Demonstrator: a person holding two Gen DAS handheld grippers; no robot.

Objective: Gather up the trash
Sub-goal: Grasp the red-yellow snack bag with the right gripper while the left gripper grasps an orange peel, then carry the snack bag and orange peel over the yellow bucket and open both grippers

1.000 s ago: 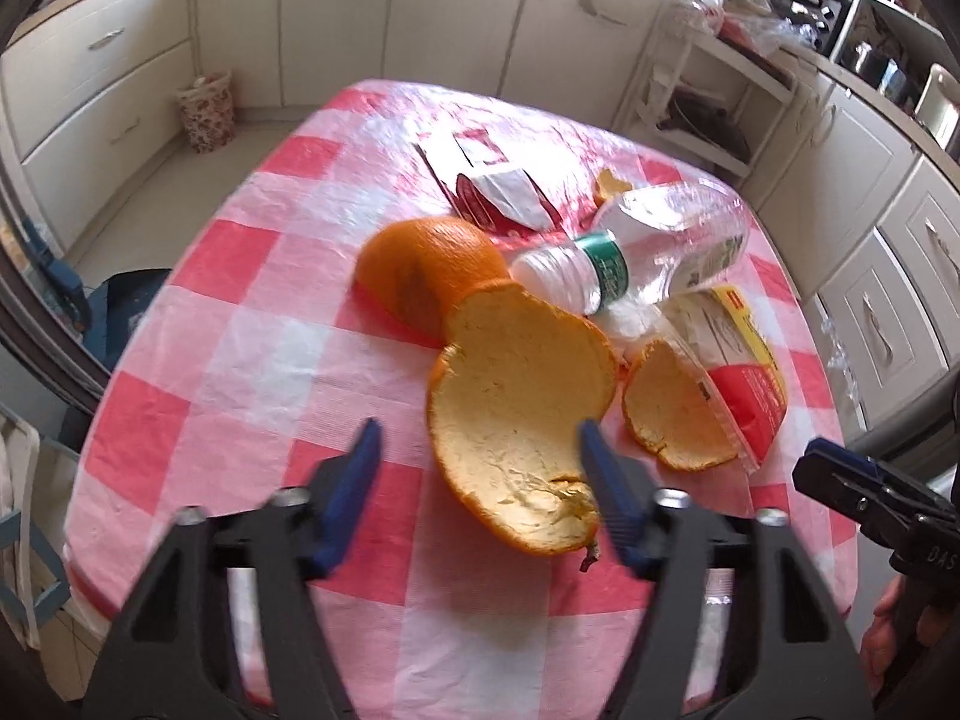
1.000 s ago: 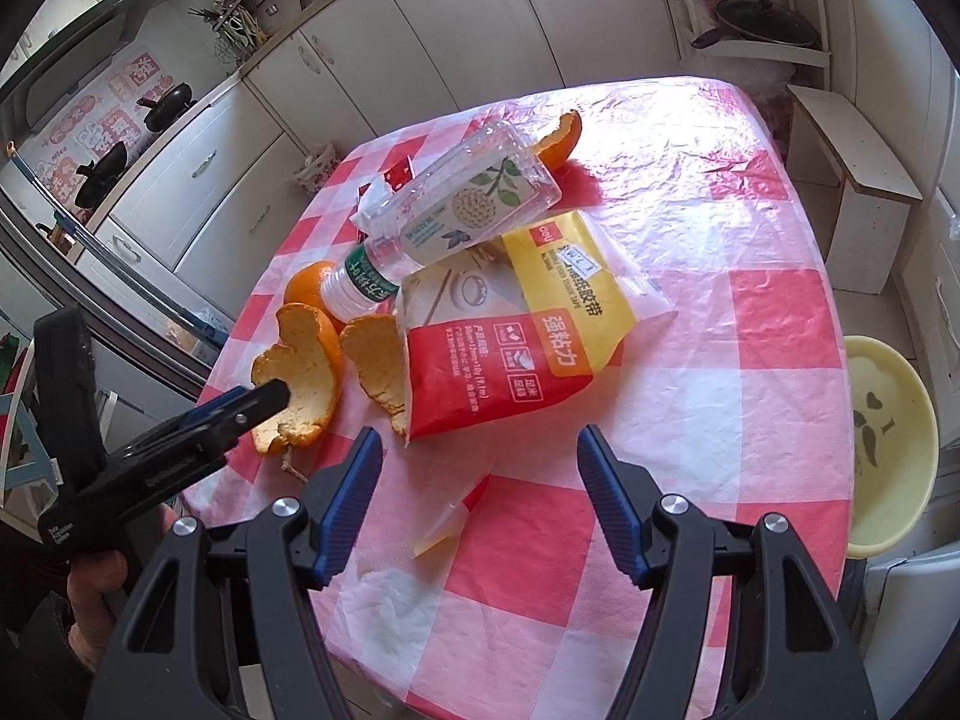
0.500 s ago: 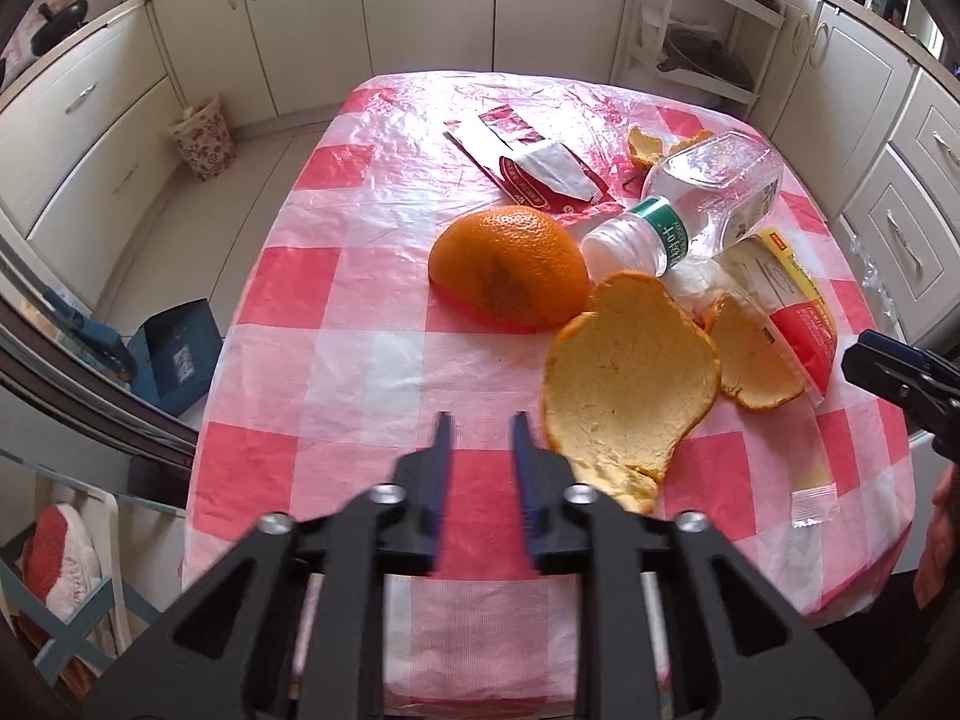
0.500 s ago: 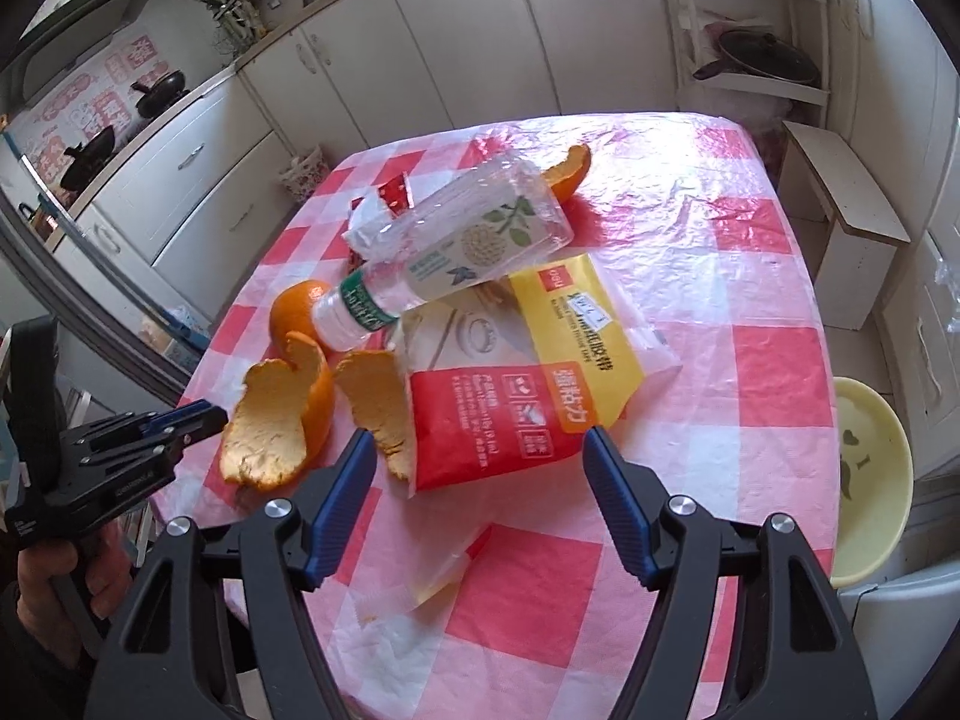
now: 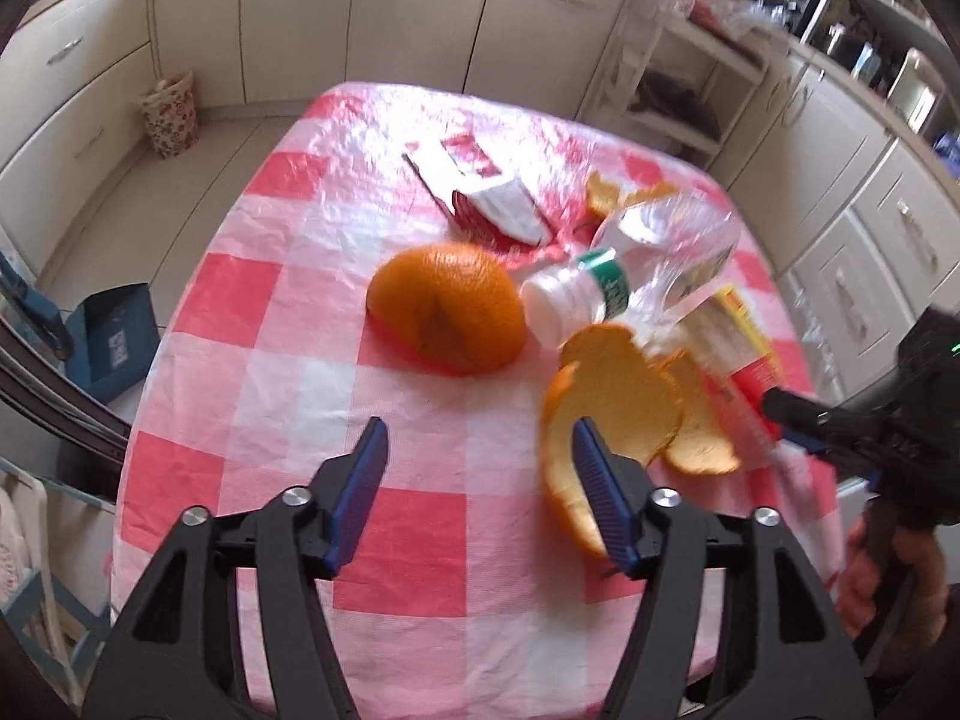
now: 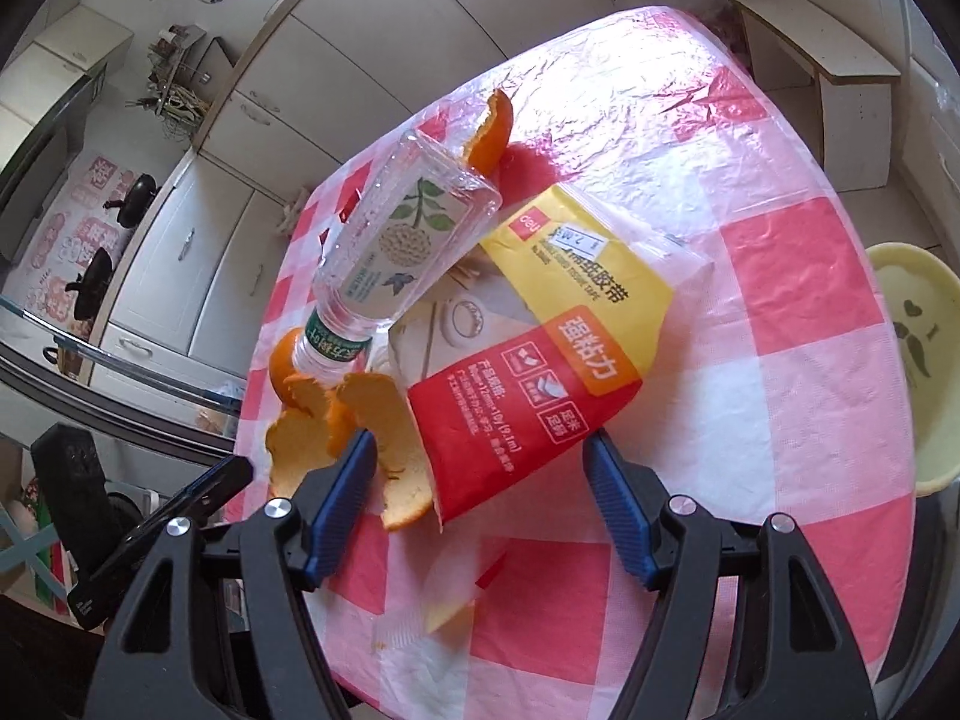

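Trash lies on a red-and-white checked table [image 5: 288,312]: a domed orange peel [image 5: 447,306], a cupped peel [image 5: 612,420] with a smaller peel [image 5: 699,432] behind it, a clear plastic bottle [image 5: 636,264], a red-and-yellow package [image 6: 558,360] and a torn red-and-white wrapper [image 5: 486,198]. My left gripper [image 5: 477,480] is open and empty, just left of the cupped peel. My right gripper [image 6: 480,498] is open and empty, its fingers straddling the package's near edge. The bottle [image 6: 402,246] rests on the package.
A small clear-and-red wrapper scrap [image 6: 468,588] lies near the table's front edge. Another peel [image 6: 489,132] sits behind the bottle. White kitchen cabinets [image 5: 360,12] surround the table. A patterned waste basket [image 5: 171,114] stands on the floor. A yellow stool [image 6: 918,354] is at the right.
My left gripper, nearly shut half a second ago, has opened again and moved closer to the cupped peel. My right gripper has moved forward onto the package's near edge.
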